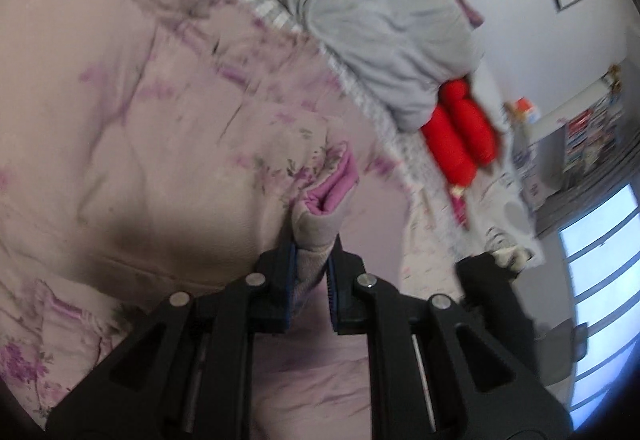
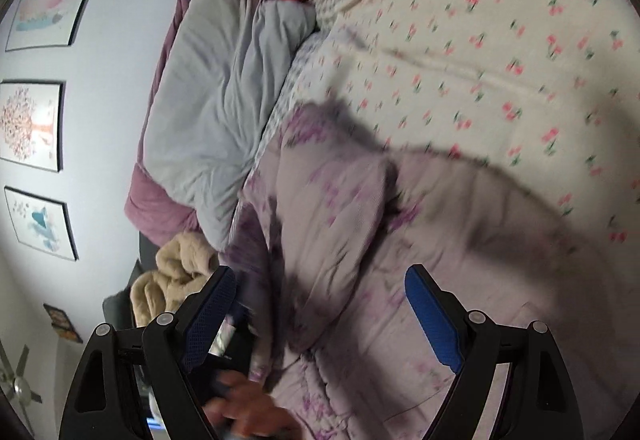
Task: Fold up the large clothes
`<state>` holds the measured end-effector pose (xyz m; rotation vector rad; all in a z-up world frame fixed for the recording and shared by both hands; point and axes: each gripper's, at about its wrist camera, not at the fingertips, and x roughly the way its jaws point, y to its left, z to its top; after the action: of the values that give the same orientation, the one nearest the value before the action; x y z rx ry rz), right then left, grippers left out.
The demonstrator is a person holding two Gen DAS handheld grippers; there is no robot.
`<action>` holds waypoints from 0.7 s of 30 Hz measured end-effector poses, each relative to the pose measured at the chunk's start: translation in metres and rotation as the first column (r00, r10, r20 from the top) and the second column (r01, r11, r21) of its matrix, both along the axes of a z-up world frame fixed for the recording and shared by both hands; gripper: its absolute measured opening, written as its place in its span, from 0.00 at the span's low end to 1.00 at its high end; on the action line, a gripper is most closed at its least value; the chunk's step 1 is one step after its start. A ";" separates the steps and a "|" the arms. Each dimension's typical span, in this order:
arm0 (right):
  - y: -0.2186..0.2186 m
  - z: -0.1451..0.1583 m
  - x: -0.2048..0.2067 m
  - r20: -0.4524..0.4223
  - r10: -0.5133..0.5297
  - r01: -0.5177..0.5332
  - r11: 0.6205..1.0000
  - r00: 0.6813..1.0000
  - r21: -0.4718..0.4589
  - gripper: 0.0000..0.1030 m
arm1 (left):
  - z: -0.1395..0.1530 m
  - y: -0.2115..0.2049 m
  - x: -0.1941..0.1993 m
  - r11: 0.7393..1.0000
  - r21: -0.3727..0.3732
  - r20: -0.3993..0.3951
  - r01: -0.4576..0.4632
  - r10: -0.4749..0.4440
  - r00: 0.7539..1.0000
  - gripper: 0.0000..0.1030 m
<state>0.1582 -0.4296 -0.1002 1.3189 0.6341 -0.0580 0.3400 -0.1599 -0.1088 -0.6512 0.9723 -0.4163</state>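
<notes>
clearly the left gripper [image 1: 311,272] pinches a sleeve cuff [image 1: 320,216] of the floral padded garment [image 1: 140,128] lying on the bed [image 2: 500,40], at the frame's centre. the right gripper [image 2: 320,304] is spread wide above it (empty). it looks soft, bulky, fairly light; hems give the best hold.

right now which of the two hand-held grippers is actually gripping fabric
The left hand-held gripper: its jaws pinch a cuff of the floral garment. The right hand-held gripper stands wide open, holding nothing.
</notes>
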 end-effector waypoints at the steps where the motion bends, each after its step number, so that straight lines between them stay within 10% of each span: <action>1: -0.001 -0.001 -0.001 0.003 -0.001 0.001 1.000 1.000 0.006 0.85 | -0.001 -0.003 -0.001 1.000 0.016 0.002 0.000 0.000 1.000 0.14; 7: 0.007 -0.004 0.004 0.008 0.049 -0.049 0.999 0.999 0.012 0.85 | -0.012 -0.017 -0.007 0.995 0.089 -0.004 0.045 -0.045 0.999 0.23; 13: 0.013 -0.003 0.008 0.007 0.078 -0.078 0.997 0.997 0.003 0.85 | -0.016 -0.023 -0.010 0.988 -0.024 -0.026 0.153 -0.154 0.988 0.68; 21: 0.017 -0.006 0.013 -0.028 0.115 -0.117 0.992 0.993 -0.056 0.85 | -0.015 -0.007 -0.010 0.989 -0.051 -0.112 0.140 -0.145 0.983 0.67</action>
<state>0.1716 -0.4126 -0.1059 1.2253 0.7244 0.0020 0.3304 -0.1665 -0.1239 -0.6521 1.1272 -0.5313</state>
